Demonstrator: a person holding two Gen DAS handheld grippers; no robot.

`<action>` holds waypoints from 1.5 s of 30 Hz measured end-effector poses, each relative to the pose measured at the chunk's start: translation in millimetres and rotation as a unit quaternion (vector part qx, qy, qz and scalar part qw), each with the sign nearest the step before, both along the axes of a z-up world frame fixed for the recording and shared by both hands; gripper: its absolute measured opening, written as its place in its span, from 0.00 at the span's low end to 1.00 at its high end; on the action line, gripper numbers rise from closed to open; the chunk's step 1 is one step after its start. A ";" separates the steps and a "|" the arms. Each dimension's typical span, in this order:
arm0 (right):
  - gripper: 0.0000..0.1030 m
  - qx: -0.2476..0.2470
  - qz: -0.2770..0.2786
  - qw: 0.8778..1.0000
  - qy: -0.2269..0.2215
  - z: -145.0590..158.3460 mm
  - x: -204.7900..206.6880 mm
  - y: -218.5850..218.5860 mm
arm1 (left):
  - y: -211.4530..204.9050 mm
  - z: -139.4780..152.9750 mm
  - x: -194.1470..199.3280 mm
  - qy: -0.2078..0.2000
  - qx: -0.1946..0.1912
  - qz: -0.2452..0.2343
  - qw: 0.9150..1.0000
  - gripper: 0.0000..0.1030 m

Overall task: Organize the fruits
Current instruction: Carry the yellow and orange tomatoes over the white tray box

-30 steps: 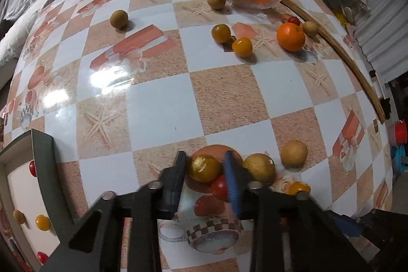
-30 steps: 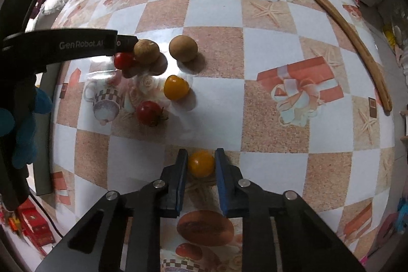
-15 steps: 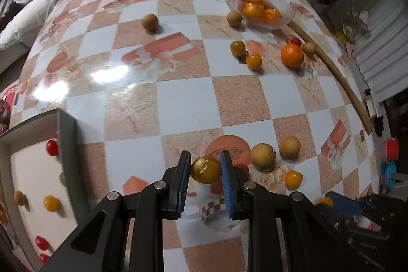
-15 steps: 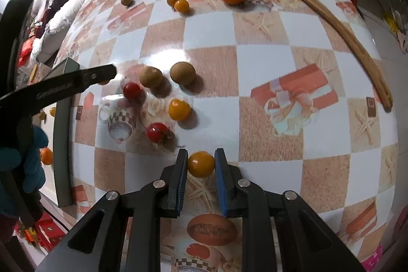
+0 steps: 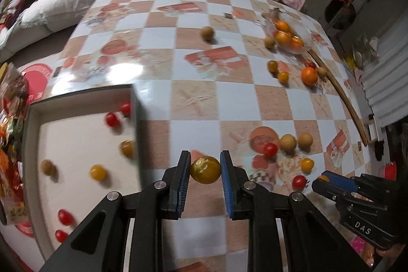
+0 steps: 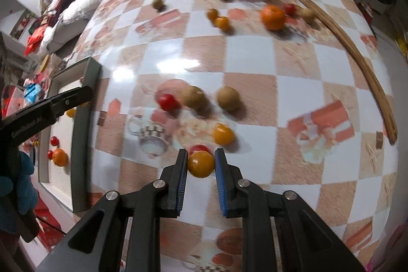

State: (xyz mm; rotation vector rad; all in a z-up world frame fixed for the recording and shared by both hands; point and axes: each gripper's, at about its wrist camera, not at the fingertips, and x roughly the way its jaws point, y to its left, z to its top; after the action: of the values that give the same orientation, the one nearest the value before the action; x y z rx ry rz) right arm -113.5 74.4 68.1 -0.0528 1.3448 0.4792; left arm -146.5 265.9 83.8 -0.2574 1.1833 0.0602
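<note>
Both grippers lifted w/ yellow tomato (image 5: 205, 169) clamped betw. jaws.

The left gripper (image 5: 205, 170) is clamped on a dull yellow cherry tomato (image 5: 205, 169), held above the checkered tablecloth (image 5: 193, 98). To its left sits a dark-rimmed tray (image 5: 135, 103) with a white floor — red and yellow tomatoes scattered in it. To the right, near a red cherry tomato (image 5: 270, 149) and two tan round fruits, the right gripper (image 5: 323, 180) reaches in. A glass bowl (image 5: 304, 36) of oranges stands far back.
</note>
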 end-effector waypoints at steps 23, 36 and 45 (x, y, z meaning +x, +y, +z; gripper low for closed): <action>0.22 0.035 0.212 0.977 -0.009 16.3 -33.9 187.3 | 120.7 -11.1 -145.5 0.029 0.011 0.194 0.981 0.24; 0.22 0.002 0.284 0.959 0.013 -14.7 -57.4 254.0 | 133.9 -50.2 -172.4 0.064 0.007 0.216 0.974 0.24; 0.23 -0.029 0.297 0.954 0.012 -36.5 -60.5 268.8 | 130.1 -58.6 -167.8 0.079 0.021 0.199 0.977 0.25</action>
State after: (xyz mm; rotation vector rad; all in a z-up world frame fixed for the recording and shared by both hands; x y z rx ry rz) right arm -174.0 343.2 31.5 -0.5127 1.3568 0.9483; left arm -314.4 396.0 25.1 -0.4569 1.2714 0.4627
